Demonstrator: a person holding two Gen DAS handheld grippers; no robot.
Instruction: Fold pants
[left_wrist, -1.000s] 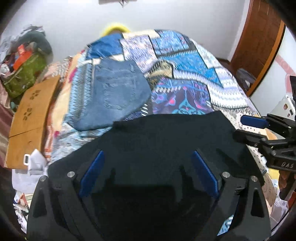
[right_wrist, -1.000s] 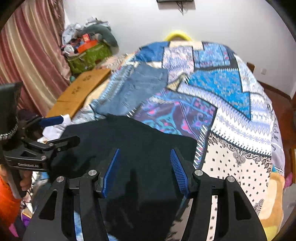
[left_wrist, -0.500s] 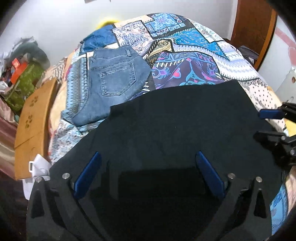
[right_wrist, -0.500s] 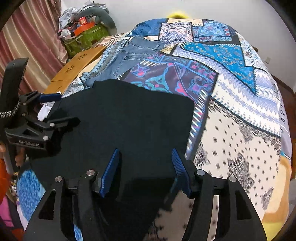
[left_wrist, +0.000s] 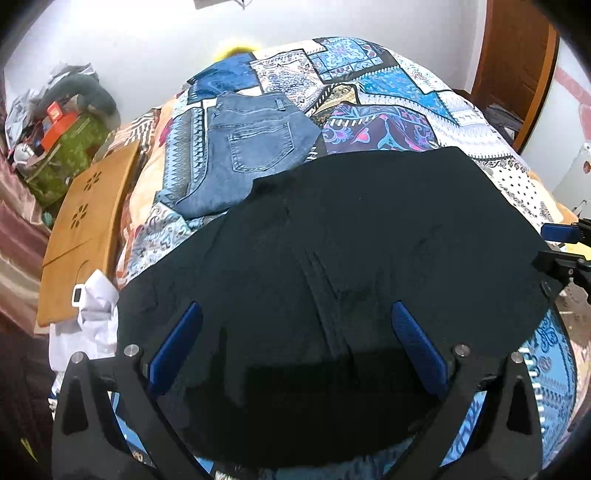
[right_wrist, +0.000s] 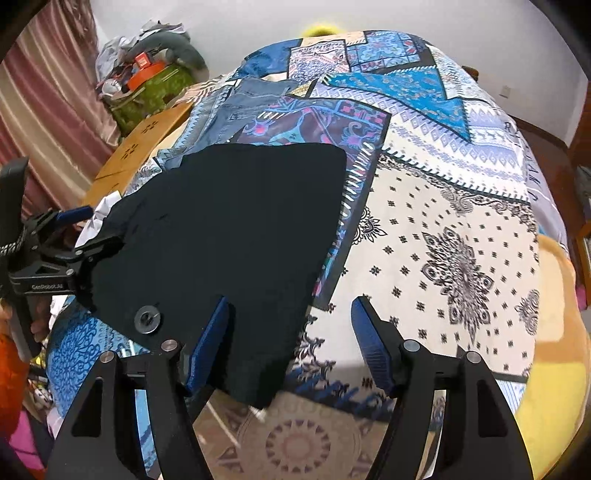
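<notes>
Black pants (left_wrist: 332, 236) lie spread flat on a patchwork bedspread (right_wrist: 461, 192), at the near edge of the bed.

Left claw (left_wrist: 295, 347) hovers over the waist end with its blue pads spread wide, gripping nothing. Right claw (right_wrist: 288, 343) is opening; the pants' near corner lies between its pads, which do not press on the cloth. A button (right_wrist: 147, 319) shows at the pants' near edge. Folded blue jeans (left_wrist: 251, 147) rest farther up the bed, just beyond the pants.
</notes>
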